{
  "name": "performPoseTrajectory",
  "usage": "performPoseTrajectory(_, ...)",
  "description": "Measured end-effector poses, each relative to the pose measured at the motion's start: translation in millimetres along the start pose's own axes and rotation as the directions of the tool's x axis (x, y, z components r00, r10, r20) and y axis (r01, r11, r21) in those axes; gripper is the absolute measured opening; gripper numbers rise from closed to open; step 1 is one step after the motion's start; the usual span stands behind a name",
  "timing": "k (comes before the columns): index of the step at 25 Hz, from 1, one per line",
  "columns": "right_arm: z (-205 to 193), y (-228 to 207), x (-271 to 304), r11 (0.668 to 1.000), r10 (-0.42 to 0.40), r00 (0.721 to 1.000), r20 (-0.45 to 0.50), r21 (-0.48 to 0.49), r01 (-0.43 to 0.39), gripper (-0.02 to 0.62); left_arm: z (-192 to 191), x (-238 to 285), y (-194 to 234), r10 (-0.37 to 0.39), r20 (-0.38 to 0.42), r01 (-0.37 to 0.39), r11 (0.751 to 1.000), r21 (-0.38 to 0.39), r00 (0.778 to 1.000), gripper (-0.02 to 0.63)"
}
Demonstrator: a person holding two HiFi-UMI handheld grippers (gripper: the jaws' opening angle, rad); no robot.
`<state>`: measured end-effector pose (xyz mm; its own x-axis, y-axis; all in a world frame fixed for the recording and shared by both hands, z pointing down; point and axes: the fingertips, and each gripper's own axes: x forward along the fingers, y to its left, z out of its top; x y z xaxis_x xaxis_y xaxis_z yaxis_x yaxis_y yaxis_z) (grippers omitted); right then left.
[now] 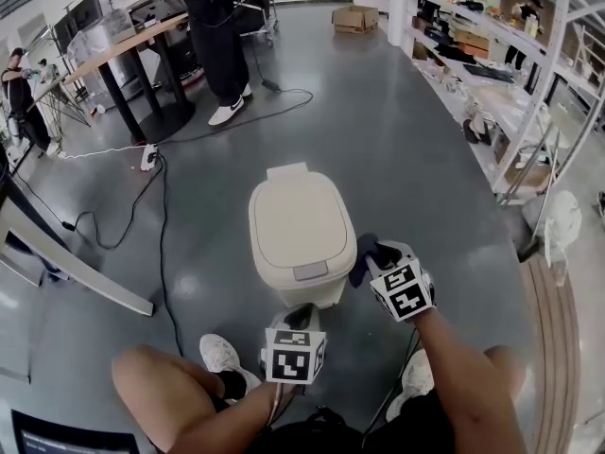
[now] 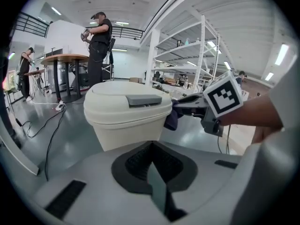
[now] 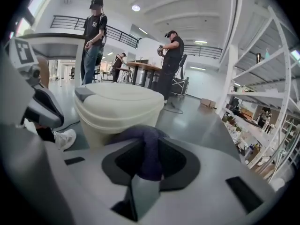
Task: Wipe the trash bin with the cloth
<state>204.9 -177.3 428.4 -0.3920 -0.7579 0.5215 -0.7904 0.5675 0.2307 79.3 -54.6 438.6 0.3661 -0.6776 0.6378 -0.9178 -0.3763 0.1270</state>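
no legible text, brand, number or sign found. in front of the trash bin (image 1: 301, 225), the cube (image 1: 295, 356) on the left gripper (image 1: 302, 308) and the cube (image 1: 408, 293) on the right gripper (image 1: 376, 253) bear only black-and-white square patterns. behind the bin, a person's shirt print (image 3: 98, 25) is too small to read.

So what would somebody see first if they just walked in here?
Probably the cream bin, standing alone in the middle of the grey floor. Next comes the right gripper, shut on a dark cloth that it holds against the bin's right side. The left gripper hangs shut and empty just in front of the bin.
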Motion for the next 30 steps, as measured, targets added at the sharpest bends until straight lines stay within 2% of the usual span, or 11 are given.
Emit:
performPoseTrajectory(3,-3,2,5,0.993,0.009,0.998,0.059,0.114,-0.016,0.087,2,7,-8,-0.009,0.026,0.009,1.000,0.007,1.000,0.000)
performPoseTrajectory(7,-8,0,7,0.966,0.038,0.989,0.145,0.246,-0.073,0.087,12,16,-20,-0.019,0.050,0.020,0.999,-0.035,0.999,0.000)
performPoseTrajectory(10,-9,-1,11,0.951,0.052,0.979,0.196,0.288,-0.109,0.087,15,26,-29,-0.027,0.049,0.029,0.999,-0.028,0.998,0.000)
performPoseTrajectory(13,-6,-3,13,0.958,0.068,0.973,0.219,0.258,-0.125,0.087,17,36,-41,-0.044,0.050,0.044,0.999,-0.011,0.998,0.000)
performPoseTrajectory(17,-3,-4,16,0.970,0.098,0.967,0.236,0.196,-0.146,0.087,20,47,-53,-0.061,0.058,0.063,0.997,-0.040,0.996,0.000)
performPoseTrajectory(19,-1,-5,18,0.972,0.106,0.963,0.248,0.178,-0.153,0.087,24,53,-59,-0.060,0.064,0.061,0.998,-0.027,0.996,0.000)
performPoseTrajectory(25,-1,-8,26,0.967,0.131,0.952,0.277,0.174,-0.184,0.087,13,74,-71,-0.044,0.031,0.044,0.999,0.005,0.999,0.000)
performPoseTrajectory(30,-3,-5,34,0.974,0.183,0.942,0.280,0.079,-0.212,0.087,6,93,-73,-0.046,0.029,0.046,0.999,0.008,0.999,0.000)
